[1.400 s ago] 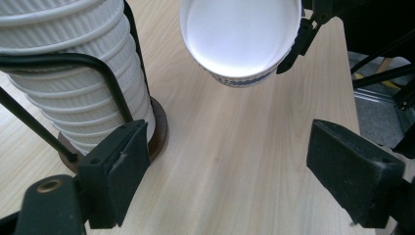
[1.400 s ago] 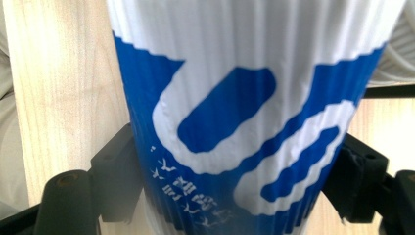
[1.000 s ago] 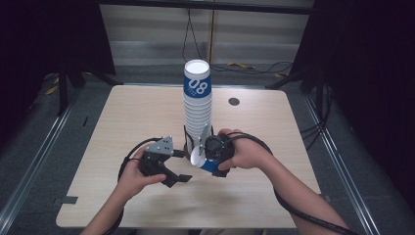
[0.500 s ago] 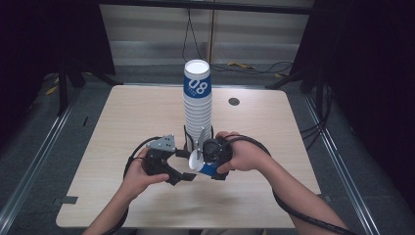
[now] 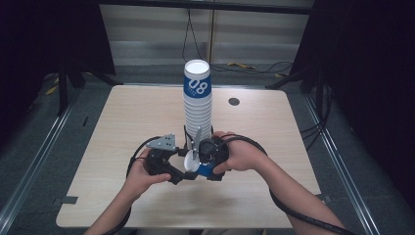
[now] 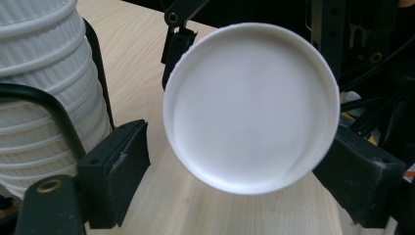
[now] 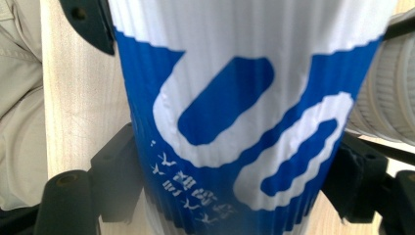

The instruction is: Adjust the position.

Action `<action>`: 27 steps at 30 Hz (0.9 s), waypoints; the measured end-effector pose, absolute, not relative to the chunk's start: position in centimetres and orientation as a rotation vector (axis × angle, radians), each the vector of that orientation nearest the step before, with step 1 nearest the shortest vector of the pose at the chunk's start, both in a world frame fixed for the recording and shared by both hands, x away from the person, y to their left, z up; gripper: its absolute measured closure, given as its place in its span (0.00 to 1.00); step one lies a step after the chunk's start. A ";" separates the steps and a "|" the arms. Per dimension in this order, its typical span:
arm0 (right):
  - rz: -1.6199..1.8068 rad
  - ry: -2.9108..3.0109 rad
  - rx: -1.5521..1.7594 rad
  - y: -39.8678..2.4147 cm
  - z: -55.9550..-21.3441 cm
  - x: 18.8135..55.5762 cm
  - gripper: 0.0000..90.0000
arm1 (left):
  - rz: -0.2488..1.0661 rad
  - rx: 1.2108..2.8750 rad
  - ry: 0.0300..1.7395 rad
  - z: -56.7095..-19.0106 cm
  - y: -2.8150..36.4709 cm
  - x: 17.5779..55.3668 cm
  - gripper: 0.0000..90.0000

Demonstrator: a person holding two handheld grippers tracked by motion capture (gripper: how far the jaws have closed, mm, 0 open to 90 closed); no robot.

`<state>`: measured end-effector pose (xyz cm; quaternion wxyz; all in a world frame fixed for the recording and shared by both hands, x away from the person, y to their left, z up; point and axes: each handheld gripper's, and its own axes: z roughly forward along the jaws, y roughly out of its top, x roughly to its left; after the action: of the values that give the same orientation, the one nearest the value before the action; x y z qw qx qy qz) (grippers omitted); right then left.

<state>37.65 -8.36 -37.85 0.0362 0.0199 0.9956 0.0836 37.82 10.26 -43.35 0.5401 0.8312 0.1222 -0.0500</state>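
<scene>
Cup: blue-and-white ribbed paper cup (image 7: pixel 235 122) lies on its side just above the table, in front of the foot of the tall stack; in the high view it sits between the two hands (image 5: pixel 201 168), its white bottom disc facing the person's left.
Cup bottom: round white disc (image 6: pixel 252 107) with a raised rim faces straight into the left gripper view, hanging between that tool's two black jaws.
Right hand-held gripper (image 5: pixel 209 155): jaws closed onto the cup's ribbed wall, one pad on each side of the blue print, as the right gripper view shows; the right hand (image 5: pixel 240 155) wraps the tool.
Left hand-held gripper (image 6: pixel 235 181): jaws spread wide; the pad on the right of its view is at the edge of the disc, whether touching I cannot tell; the pad on the left of its view stands clear of it, so nothing is clamped. The left hand (image 5: pixel 142 176) holds it low, just beside the cup.
Stack: tall column of nested white ribbed cups (image 5: pixel 197 110), topped by a blue cup printed 08, stands upright just behind both tools; its ribbed rims show at the left edge of the left gripper view.
Table: pale wood top (image 5: pixel 122 122) carries the stack.
Far item: small dark round disc (image 5: pixel 234 101) lies on the table, well apart, beyond the stack to the right.
</scene>
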 end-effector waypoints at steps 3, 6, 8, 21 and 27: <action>0.261 3.064 0.065 -8.2 -38.0 37.5 0.23 | -0.112 1.976 0.291 -43.5 10.1 37.8 0.17; 0.275 3.062 0.055 -8.1 -38.0 37.5 0.23 | -0.130 1.968 0.287 -43.5 9.9 37.8 0.18; 0.274 3.065 0.067 -8.1 -38.0 37.4 0.23 | -0.132 1.966 0.285 -43.5 9.8 37.7 0.18; 0.281 3.071 0.050 -7.6 -38.3 37.5 0.23 | -0.137 1.969 0.260 -43.7 9.7 37.7 0.27; 0.285 3.061 0.055 -7.6 -38.1 37.4 0.23 | -0.108 1.971 0.251 -43.5 9.7 37.5 0.29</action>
<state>37.43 -7.61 -38.15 0.0332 0.0178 0.9950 0.0928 37.54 9.72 -43.49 0.5445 0.8308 0.1059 -0.0455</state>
